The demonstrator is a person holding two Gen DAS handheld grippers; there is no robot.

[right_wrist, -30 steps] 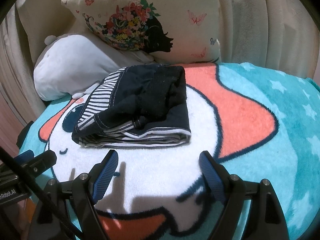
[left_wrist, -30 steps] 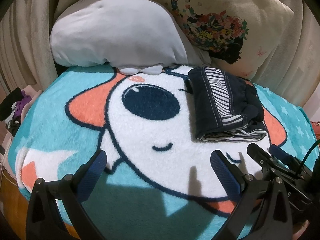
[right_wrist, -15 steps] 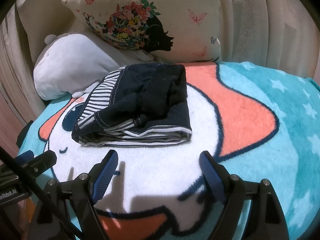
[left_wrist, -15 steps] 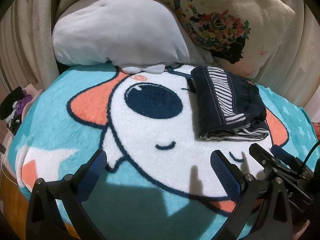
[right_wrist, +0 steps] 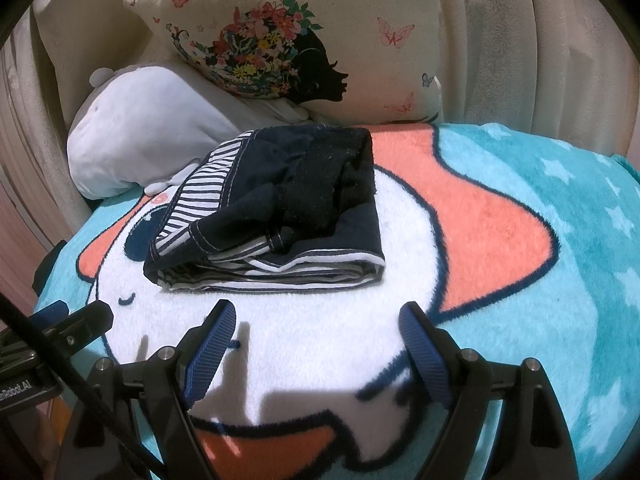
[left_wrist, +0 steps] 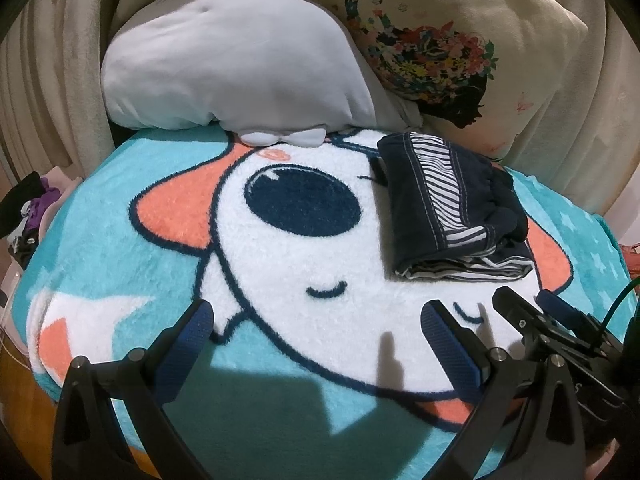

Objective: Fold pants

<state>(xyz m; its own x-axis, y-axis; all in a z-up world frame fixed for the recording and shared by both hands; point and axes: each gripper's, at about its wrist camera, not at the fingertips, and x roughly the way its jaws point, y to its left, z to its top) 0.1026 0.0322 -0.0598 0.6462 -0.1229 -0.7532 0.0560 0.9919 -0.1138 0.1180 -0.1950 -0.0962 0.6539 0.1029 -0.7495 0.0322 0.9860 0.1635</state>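
The navy pants with a striped panel [left_wrist: 452, 208] lie folded into a compact stack on the cartoon blanket [left_wrist: 120, 240]. In the right wrist view the pants [right_wrist: 272, 208] sit just beyond my right gripper [right_wrist: 316, 320], which is open and empty above the blanket [right_wrist: 560, 260]. My left gripper [left_wrist: 316, 320] is open and empty, nearer the blanket's front and left of the pants. The right gripper also shows in the left wrist view [left_wrist: 532, 312], and the left gripper's fingers [right_wrist: 80, 320] show at the left edge of the right wrist view.
A grey plush pillow [left_wrist: 224, 64] and a flower-print cushion [left_wrist: 460, 48] lean against cream curtains [right_wrist: 520, 40] behind the blanket. A pile of dark and purple clothes [left_wrist: 28, 208] lies off the blanket's left edge.
Both grippers have drawn back slightly from the folded pants, staying open. The pants have not moved.
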